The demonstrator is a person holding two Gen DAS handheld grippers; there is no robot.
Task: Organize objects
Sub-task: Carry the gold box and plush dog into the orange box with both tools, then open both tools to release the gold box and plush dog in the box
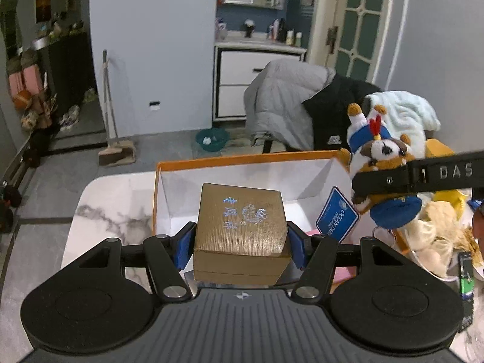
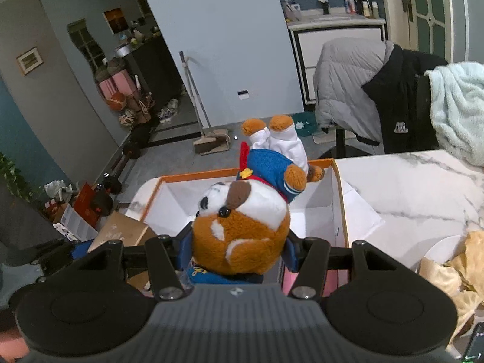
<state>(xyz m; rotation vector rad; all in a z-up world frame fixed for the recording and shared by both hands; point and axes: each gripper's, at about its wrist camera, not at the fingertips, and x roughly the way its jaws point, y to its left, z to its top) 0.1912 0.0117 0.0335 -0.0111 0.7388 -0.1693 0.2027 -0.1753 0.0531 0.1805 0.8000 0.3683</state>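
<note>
My left gripper [image 1: 240,243] is shut on a brown gift box [image 1: 240,227] with silver lettering, held above the near edge of an open orange-rimmed white box [image 1: 242,158] on the marble table [image 1: 106,211]. My right gripper [image 2: 239,249] is shut on a brown and white plush dog [image 2: 242,230] in a blue jacket, which hangs upside down over the same open box [image 2: 337,181]. In the left wrist view the plush dog [image 1: 384,151] shows at the right, with a finger of the right gripper across it and a blue tag [image 1: 337,214] dangling below.
A chair draped with a grey coat [image 1: 281,103], a black jacket and a pale blue blanket [image 1: 405,115] stands behind the table. Cream fabric [image 2: 459,269] lies on the table at the right. A broom and dustpan [image 1: 115,148] and a teal basin [image 1: 211,139] sit on the floor.
</note>
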